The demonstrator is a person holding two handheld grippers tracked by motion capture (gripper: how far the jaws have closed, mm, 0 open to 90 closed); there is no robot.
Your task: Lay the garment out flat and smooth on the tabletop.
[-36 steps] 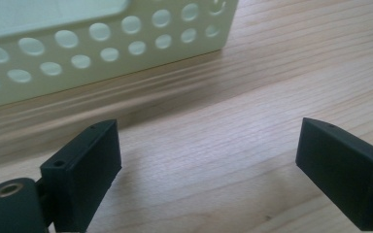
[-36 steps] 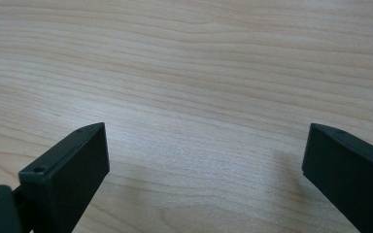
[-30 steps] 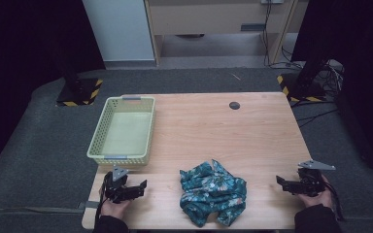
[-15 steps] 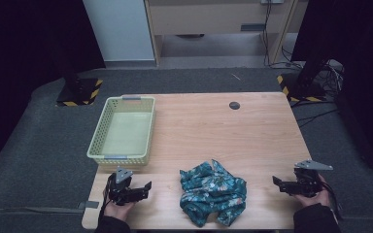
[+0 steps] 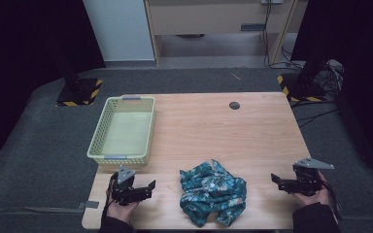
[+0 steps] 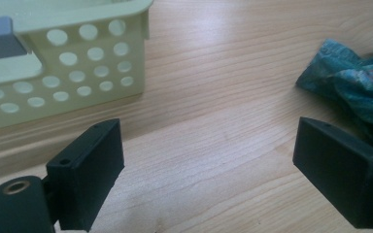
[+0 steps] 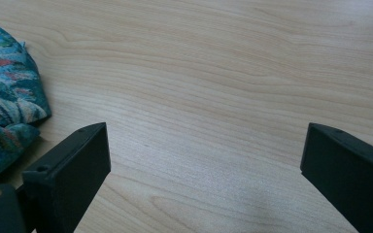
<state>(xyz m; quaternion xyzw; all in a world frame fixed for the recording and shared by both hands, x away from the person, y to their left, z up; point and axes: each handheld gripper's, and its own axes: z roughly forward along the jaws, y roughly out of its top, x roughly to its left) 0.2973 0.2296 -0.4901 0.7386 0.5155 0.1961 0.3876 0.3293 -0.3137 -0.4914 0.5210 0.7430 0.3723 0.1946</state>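
**Both claws wide, cloth waiting between them**

High view: a crumpled teal patterned cloth (image 5: 212, 193) lies near the front edge of the counter (image 5: 233, 131), between the two hands. The left claw (image 5: 145, 188) and the right claw (image 5: 278, 180) point inward at it from either side, apart from it, likely placed to take it from both ends. A pale yellow basket (image 5: 122, 132) stands empty at the back left, probably the cloth's destination.

Left gripper view: its jaws stand wide with bare wood between them; the basket's perforated wall (image 6: 73, 73) is to the left, the cloth (image 6: 349, 77) to the right.

Right gripper view: jaws wide and empty, the cloth (image 7: 5, 111) at the left edge.
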